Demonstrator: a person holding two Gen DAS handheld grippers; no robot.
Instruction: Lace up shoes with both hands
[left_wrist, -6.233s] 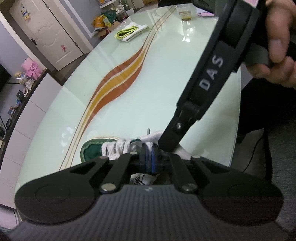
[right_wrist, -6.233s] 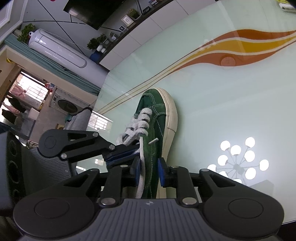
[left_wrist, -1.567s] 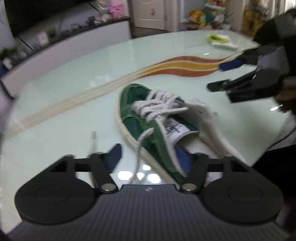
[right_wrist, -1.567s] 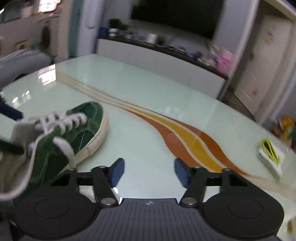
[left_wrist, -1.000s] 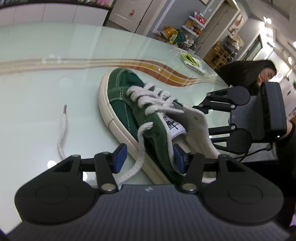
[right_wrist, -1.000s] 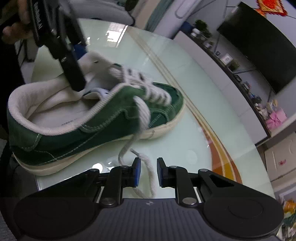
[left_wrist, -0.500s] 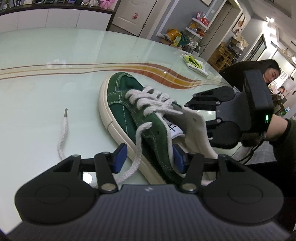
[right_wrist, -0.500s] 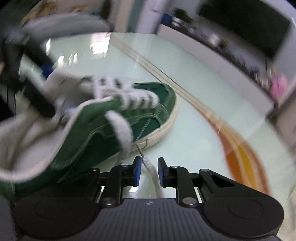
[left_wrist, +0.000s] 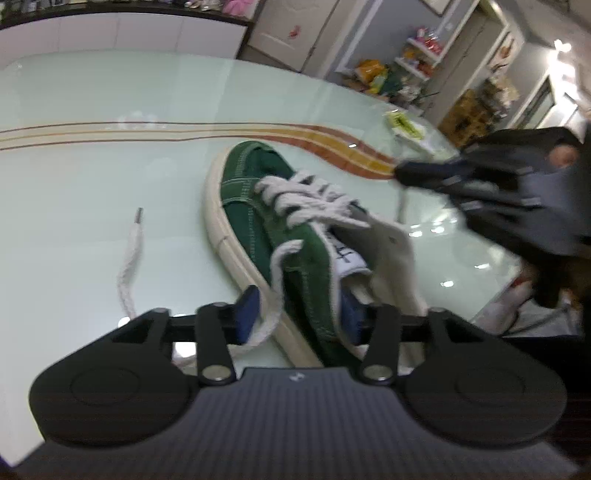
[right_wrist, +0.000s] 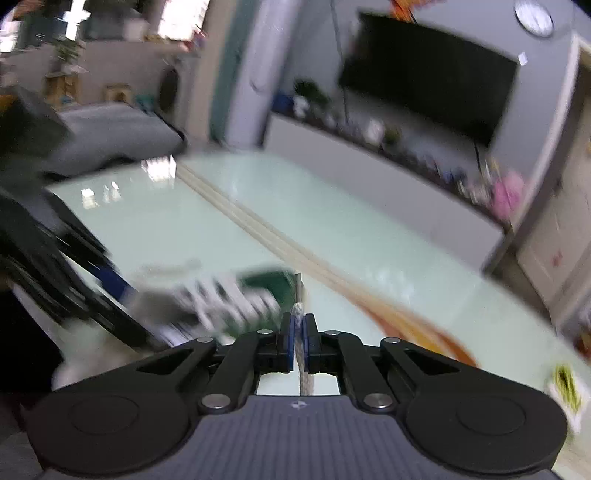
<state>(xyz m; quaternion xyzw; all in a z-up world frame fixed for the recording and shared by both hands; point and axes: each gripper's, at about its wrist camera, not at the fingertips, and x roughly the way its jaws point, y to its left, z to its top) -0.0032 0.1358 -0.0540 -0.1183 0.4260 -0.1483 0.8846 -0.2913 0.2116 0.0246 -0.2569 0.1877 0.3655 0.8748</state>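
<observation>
Pale glass table (left_wrist: 92, 96), white door (left_wrist: 291, 33), dark television (right_wrist: 424, 77).

The left wrist view sat low and close behind the green shoe (left_wrist: 266, 221), facing its toe; the right wrist view faced the television wall (right_wrist: 424, 77) — both shared the glass table (left_wrist: 92, 177).

- Your left view is dim but mostly sharp; only the right gripper (left_wrist: 480, 188) smears.
- Lamp glare dots the table (left_wrist: 436, 229).
- Your right view is heavily motion-blurred; the shoe (right_wrist: 236, 299) streaks.
- Fisheye bends both edges.
</observation>
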